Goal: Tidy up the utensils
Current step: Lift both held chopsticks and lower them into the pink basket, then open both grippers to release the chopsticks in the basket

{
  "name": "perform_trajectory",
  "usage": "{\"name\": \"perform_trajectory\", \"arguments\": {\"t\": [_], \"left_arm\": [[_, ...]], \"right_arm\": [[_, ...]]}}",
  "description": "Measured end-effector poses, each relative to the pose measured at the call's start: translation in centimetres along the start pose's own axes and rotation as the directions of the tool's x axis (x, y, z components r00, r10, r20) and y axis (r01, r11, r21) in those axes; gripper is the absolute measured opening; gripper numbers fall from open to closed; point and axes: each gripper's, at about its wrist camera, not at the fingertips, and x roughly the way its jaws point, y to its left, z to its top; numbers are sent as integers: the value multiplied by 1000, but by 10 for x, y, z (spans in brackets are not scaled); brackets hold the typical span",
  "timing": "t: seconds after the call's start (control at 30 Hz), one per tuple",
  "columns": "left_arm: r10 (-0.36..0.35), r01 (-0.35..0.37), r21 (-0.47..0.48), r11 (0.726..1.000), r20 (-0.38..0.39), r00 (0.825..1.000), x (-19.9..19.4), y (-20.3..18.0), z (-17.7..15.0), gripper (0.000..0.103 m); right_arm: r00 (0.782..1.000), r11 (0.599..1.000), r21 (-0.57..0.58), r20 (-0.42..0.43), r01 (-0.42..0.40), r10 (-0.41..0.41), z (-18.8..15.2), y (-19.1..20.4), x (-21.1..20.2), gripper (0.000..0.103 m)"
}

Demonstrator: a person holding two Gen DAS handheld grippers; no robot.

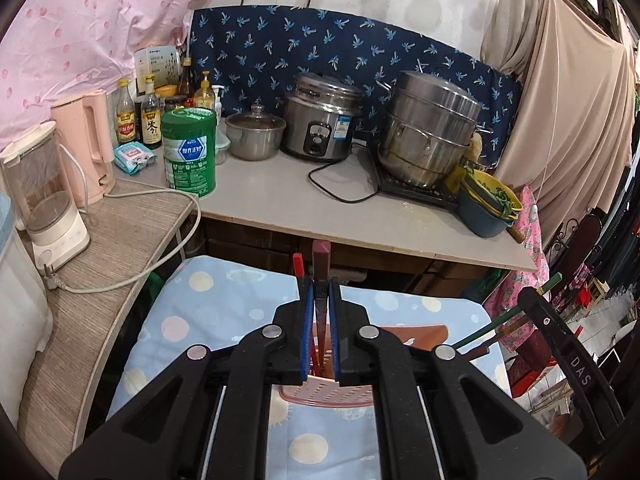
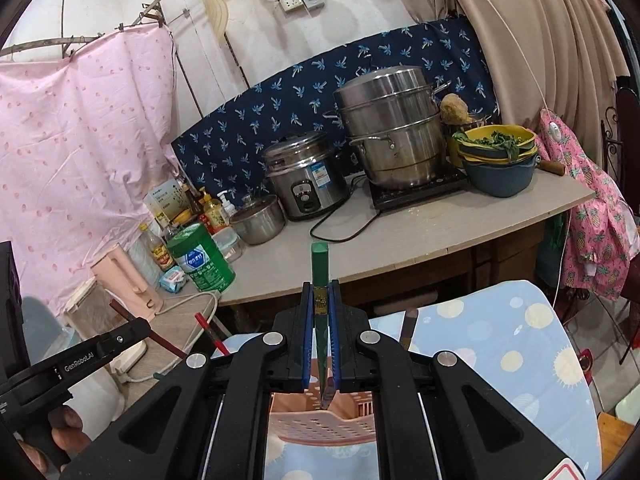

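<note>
Pink perforated plastic marks the target here: a slotted utensil basket (image 2: pixel 324 426) sitting on the blue polka-dot cloth (image 2: pixel 500 360) directly beneath both tools, near the grey tabletop (image 1: pixel 280 200) crowded with a steel steamer pot (image 1: pixel 428 128) and a steel rice cooker (image 1: pixel 320 120). The right hand-held gripper (image 2: pixel 321 320) has its blue-padded jaws pressed against a green square-ended chopstick (image 2: pixel 320 276), held nearly upright, its lower tip just at or inside the basket's rim; whether it touches the bottom cannot be told. The left hand-held gripper (image 1: pixel 320 320) likewise pinches a dark red-brown chopstick (image 1: pixel 321 264), with a brighter red stick (image 1: pixel 298 266) just beside its left pad, and their lower ends reach down into the same basket. The step in hand looks like dropping these chopsticks into the holder. To do it well, I would keep each stick vertical and centred over one compartment, lower until the tip is well below the rim, and only then ease the jaws apart, one tool at a time, so the two tools, close together, do not knock each other. Letting go too high risks a stick bouncing off the rim onto the cloth.
</note>
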Motion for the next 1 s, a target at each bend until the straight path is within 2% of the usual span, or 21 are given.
{"name": "perform_trajectory", "arguments": {"t": [0.07, 0.17, 0.23, 0.3, 0.5, 0.7, 1.0], "left_arm": [[-3, 3, -4, 1000, -10, 1000, 3, 2, -1, 7], [5, -5, -7, 1000, -4, 1000, 4, 5, -3, 8], [10, -10, -8, 1000, -5, 1000, 4, 6, -5, 12], [18, -18, -10, 1000, -2, 1000, 2, 7, -7, 20], [37, -37, -13, 999, 14, 999, -9, 10, -11, 31], [46, -45, -11, 999, 30, 999, -28, 14, -17, 32], [74, -74, 5, 997, 30, 997, -53, 18, -41, 33]], "right_arm": [[1000, 1000, -2, -6, 4, -4, -1, -1, 2, 8], [1000, 1000, 1, 6, 11, -11, -1, -1, -1, 16], [1000, 1000, 0, 14, 10, -10, -1, -1, -5, 19], [1000, 1000, -4, 21, 7, -7, 0, 0, -10, 19], [1000, 1000, -18, 30, -3, 3, -3, 4, -28, 20], [1000, 1000, -20, 27, -7, 7, -13, 7, -47, 25], [1000, 999, -48, 4, -10, 11, -39, 13, -78, 25]]}}
